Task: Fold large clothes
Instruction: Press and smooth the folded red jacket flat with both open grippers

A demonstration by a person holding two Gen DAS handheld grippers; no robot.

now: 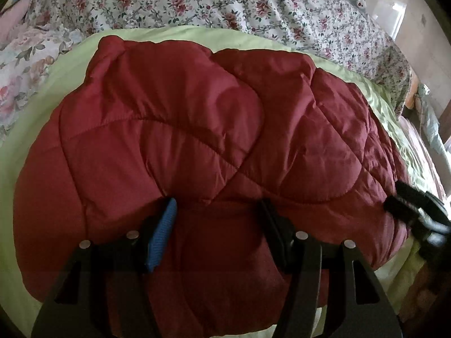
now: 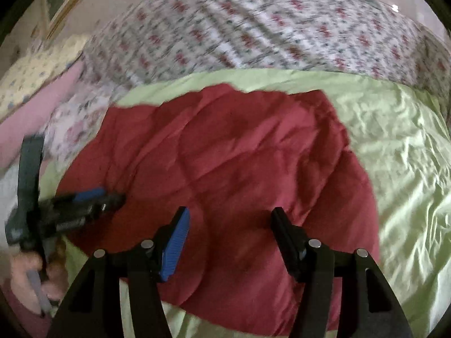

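Observation:
A dark red quilted puffer jacket (image 1: 211, 126) lies spread on a light green sheet (image 1: 36, 129) on a bed. My left gripper (image 1: 217, 201) stands open over the jacket's near part. Its blue pad (image 1: 163, 231) and its black finger touch the puffy fabric, which bulges between them unpinched. In the right wrist view the same jacket (image 2: 239, 155) fills the middle, and my right gripper (image 2: 229, 211) hovers open above its near edge. The left gripper (image 2: 112, 195) shows at the jacket's left side, held by a hand (image 2: 25, 270). The right gripper (image 1: 398, 197) appears blurred at the jacket's right end.
A floral quilt (image 1: 197, 0) is bunched along the far side of the bed. Pink bedding (image 2: 28, 118) lies at the far left. Wrinkled green sheet (image 2: 400, 155) stretches right of the jacket. The bed's edge drops off at the lower right (image 1: 422, 295).

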